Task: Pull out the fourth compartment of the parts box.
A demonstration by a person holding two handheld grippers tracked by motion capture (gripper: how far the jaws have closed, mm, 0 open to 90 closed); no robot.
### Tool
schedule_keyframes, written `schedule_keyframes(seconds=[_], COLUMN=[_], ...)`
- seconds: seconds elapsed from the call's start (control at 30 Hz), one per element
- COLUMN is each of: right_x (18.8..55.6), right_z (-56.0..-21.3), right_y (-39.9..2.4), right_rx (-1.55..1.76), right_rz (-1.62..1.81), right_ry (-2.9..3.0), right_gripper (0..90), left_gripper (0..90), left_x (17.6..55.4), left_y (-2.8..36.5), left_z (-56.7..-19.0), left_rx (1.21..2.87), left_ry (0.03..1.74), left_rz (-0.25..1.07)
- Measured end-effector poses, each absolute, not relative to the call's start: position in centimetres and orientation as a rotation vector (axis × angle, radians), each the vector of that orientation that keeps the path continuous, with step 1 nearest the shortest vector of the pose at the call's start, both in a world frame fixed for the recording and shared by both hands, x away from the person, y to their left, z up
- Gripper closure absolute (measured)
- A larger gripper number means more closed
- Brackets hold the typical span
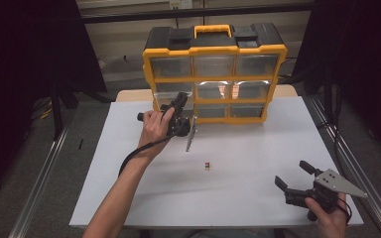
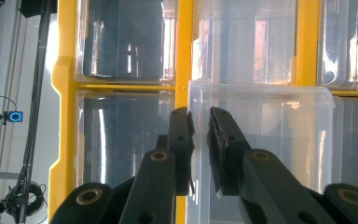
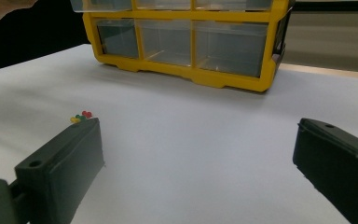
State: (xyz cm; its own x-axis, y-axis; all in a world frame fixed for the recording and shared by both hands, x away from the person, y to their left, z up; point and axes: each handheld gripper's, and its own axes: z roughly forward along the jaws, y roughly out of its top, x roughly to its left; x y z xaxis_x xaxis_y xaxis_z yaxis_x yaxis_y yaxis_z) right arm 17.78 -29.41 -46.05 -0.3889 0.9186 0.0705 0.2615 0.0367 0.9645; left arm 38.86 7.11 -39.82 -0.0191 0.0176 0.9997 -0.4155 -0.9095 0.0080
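A yellow and black organizer [image 1: 213,74] with clear drawers stands at the back of the white table [image 1: 258,148]. My left gripper [image 1: 180,100] reaches into its left column. In the left gripper view the two jaws of that gripper [image 2: 200,126] stand close together, shut on the thin side edge of a clear drawer [image 2: 265,135] that sticks out of the yellow frame [image 2: 65,116]. My right gripper [image 1: 290,172] rests low at the front right, open, with nothing between its jaws [image 3: 198,135]. A tiny cluster of red, green and yellow pieces [image 1: 206,165] [image 3: 81,116] lies mid-table.
The white sheet ends at a wooden strip [image 1: 129,94] behind the organizer. Metal rails [image 1: 44,168] run along both sides of the table, and dark curtains hang left and right. The left gripper's cable [image 1: 134,153] trails along the forearm.
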Motion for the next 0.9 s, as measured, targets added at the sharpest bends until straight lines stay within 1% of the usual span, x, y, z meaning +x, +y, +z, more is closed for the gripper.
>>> schedule_keyframes(seconds=[0.13, 0.5, 0.53, 0.57, 0.77, 0.8, 0.9], right_x=[17.79, 17.83, 17.86, 17.86, 17.83, 17.83, 17.83], right_z=[-46.05, -46.08, -46.10, -46.09, -46.09, -46.08, -46.09], right_y=[-29.40, -29.39, -29.38, -29.37, -29.32, -29.31, -29.32], right_rx=[1.198, 1.192, 1.190, 1.189, 1.191, 1.190, 1.191], right_rz=[1.381, 1.382, 1.382, 1.381, 1.380, 1.382, 1.379], right_ry=[1.709, 1.710, 1.710, 1.709, 1.709, 1.709, 1.709], right_gripper=[1.4, 1.3, 1.3, 1.3, 1.3, 1.3, 1.3], left_gripper=[80.2, 80.2, 80.2, 80.2, 80.2, 80.2, 80.2], left_x=[38.67, 38.28, 38.10, 38.09, 37.79, 37.87, 37.76], left_y=[7.10, 7.18, 7.23, 7.21, 7.26, 7.17, 7.16], left_z=[-39.85, -39.99, -39.82, -39.99, -39.87, -40.09, -40.12], left_rx=[1.974, 1.954, 1.975, 1.953, 1.965, 1.942, 1.943], left_ry=[-0.407, -0.406, -0.416, -0.401, -0.422, -0.408, -0.401], left_rz=[2.010, 2.003, 2.031, 2.011, 2.027, 2.001, 2.005])
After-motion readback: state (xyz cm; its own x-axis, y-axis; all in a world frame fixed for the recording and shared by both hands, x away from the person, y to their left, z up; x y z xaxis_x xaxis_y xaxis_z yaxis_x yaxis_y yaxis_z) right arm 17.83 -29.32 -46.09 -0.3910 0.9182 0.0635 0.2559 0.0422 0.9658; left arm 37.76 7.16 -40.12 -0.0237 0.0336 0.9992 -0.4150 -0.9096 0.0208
